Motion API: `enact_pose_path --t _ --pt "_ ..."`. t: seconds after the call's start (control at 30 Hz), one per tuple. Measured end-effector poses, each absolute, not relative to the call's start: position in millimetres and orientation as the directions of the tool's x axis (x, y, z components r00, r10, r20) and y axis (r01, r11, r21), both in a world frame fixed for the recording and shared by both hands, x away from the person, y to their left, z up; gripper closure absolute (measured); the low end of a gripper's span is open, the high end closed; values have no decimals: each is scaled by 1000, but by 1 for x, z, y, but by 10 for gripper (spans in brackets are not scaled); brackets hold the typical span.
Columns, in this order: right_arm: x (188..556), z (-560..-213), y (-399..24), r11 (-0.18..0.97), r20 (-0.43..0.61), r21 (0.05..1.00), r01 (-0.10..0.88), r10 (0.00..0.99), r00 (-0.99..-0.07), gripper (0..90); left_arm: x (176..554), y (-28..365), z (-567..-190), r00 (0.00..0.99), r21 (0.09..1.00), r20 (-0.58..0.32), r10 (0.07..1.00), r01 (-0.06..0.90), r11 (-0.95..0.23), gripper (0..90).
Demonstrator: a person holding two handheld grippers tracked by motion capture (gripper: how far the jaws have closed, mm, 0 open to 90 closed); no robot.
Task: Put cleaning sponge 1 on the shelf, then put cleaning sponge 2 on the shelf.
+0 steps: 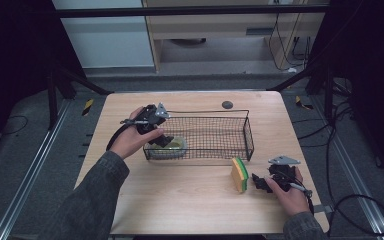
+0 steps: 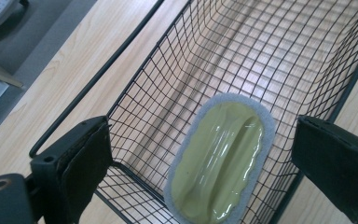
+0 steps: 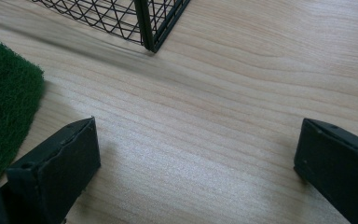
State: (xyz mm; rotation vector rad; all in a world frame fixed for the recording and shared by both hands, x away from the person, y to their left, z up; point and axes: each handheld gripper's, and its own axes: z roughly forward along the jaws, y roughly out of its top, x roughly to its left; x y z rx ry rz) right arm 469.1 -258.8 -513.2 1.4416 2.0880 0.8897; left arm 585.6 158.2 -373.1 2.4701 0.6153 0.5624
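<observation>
On the wooden table we see a black wire basket (long, open-topped); our left gripper hangs over its left end, jaws spread and empty, above the yellow-green scrubber pad lying inside. Our right gripper rests spread just beside the upright sponge.

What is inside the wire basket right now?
One pale green scrubber pad with a grey-white rim lies in the wire basket, at its left end below the open left gripper. The rest shows bare mesh. The pad's underside is hidden.
</observation>
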Motion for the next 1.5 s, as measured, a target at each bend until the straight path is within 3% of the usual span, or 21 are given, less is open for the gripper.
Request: enact_pose_path --t 0.27,0.33,0.4,0.63,0.87,0.97,1.3,1.37,1.5 --pt "470 -512 -259 248 3 714 655 934 -356 12 566 173 -373 764 659 231 602 332 -675 44" --pt "470 -511 -261 250 2 711 657 934 -358 54 555 180 -375 747 680 231 624 334 -652 42" --pt "469 -508 -264 256 2 703 664 932 -361 103 542 187 -381 731 711 207 650 344 -613 42" --pt "457 -498 -271 253 -21 721 645 938 -345 140 496 227 -420 642 774 120 758 417 -476 41" --pt "447 -487 -270 237 -24 710 663 949 -314 157 478 257 -459 558 731 96 824 522 -439 45" --pt "446 -474 -265 270 -91 693 669 953 -289 152 479 267 -467 516 722 106 850 548 -422 49" --pt "438 -414 -254 275 -62 650 708 948 -311 163 487 288 -484 492 692 78 867 600 -402 56" --pt "437 -403 -252 256 -55 643 722 956 -289 185 488 288 -487 471 680 104 876 609 -409 71" --pt "441 -381 -250 245 -60 654 715 960 -273 210 484 287 -488 483 684 74 872 612 -397 64"
